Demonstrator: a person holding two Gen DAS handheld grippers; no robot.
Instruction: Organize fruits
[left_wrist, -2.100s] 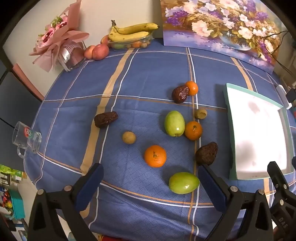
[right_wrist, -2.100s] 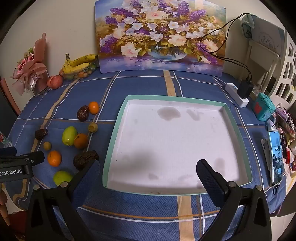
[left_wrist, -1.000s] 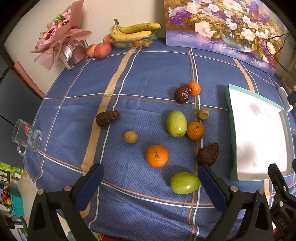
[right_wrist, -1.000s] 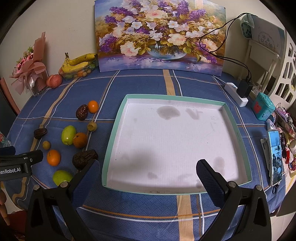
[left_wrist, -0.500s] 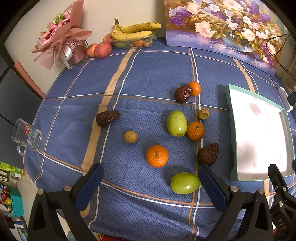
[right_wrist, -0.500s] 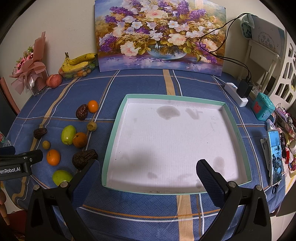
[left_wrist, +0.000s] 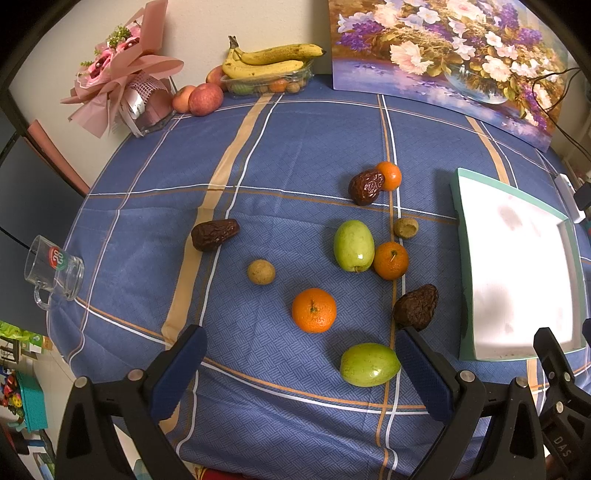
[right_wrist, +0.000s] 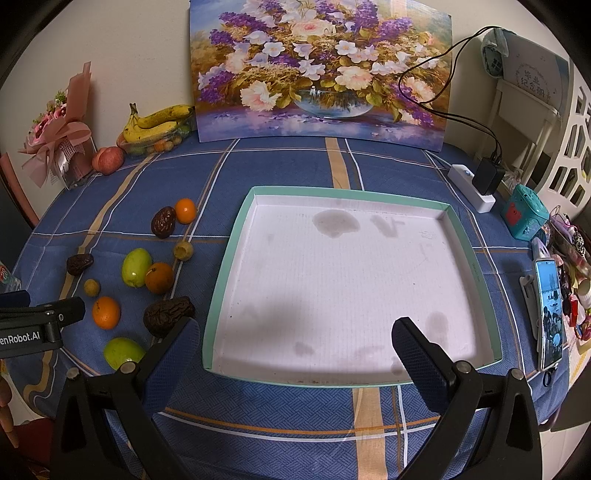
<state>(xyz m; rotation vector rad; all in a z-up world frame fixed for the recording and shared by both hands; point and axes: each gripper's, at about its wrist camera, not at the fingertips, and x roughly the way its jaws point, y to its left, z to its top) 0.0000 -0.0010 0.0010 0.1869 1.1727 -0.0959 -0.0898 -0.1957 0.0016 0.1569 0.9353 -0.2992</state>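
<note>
Loose fruit lies on the blue checked cloth: a large orange (left_wrist: 314, 310), a near green fruit (left_wrist: 369, 364), a wrinkled brown fruit (left_wrist: 416, 307), an upright green fruit (left_wrist: 353, 245) beside a small orange (left_wrist: 390, 260), and several more beyond. A white tray with a teal rim (right_wrist: 236, 229) sits to their right, with nothing in it. My left gripper (left_wrist: 301, 363) hangs open above the near fruit. My right gripper (right_wrist: 295, 349) is open over the tray's near edge.
At the back stand a flower painting (right_wrist: 321, 70), bananas in a punnet (left_wrist: 269, 64), apples (left_wrist: 205, 99) and a pink bouquet (left_wrist: 122, 81). A glass mug (left_wrist: 53, 271) sits at the left table edge. A power strip (right_wrist: 471, 186) and phone (right_wrist: 550, 312) lie right.
The left wrist view has drifted slightly, so the fruit sits a little lower and to the right in frame. No fruit has moved on the cloth. Both grippers stay open.
</note>
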